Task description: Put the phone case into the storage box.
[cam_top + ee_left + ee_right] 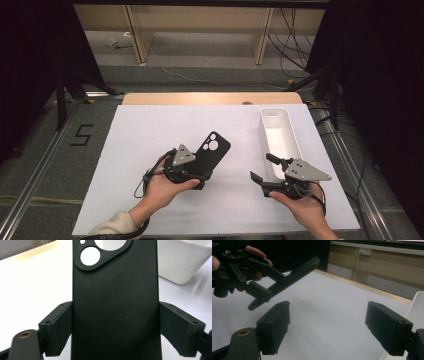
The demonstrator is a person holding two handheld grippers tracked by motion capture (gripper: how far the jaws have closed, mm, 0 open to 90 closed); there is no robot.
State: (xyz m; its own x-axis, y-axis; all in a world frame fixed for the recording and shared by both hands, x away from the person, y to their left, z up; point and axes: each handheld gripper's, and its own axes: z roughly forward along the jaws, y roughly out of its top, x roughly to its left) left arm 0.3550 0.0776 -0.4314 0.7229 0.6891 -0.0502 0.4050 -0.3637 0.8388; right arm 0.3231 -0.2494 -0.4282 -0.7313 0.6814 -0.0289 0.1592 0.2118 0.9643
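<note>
Grip: clamping the black phone case (214,149) across its width, near the lower end, with the left gripper (198,171), pressing on both long edges. Holding it lifted off the white table (150,130) and tilted, with the camera cut-out end raised and pointing forward and to the right. Hovering with the right gripper (262,167) just beside the near end of the white bin (287,131), with jaws wide apart and gripping nothing. Probably bringing the case to the bin, lying to the right of the case and running lengthwise away from the person. Needing therefore a move rightward and a small turn, for laying long axis along long axis. Working from the farther hand, not from the nearer right one.
</note>
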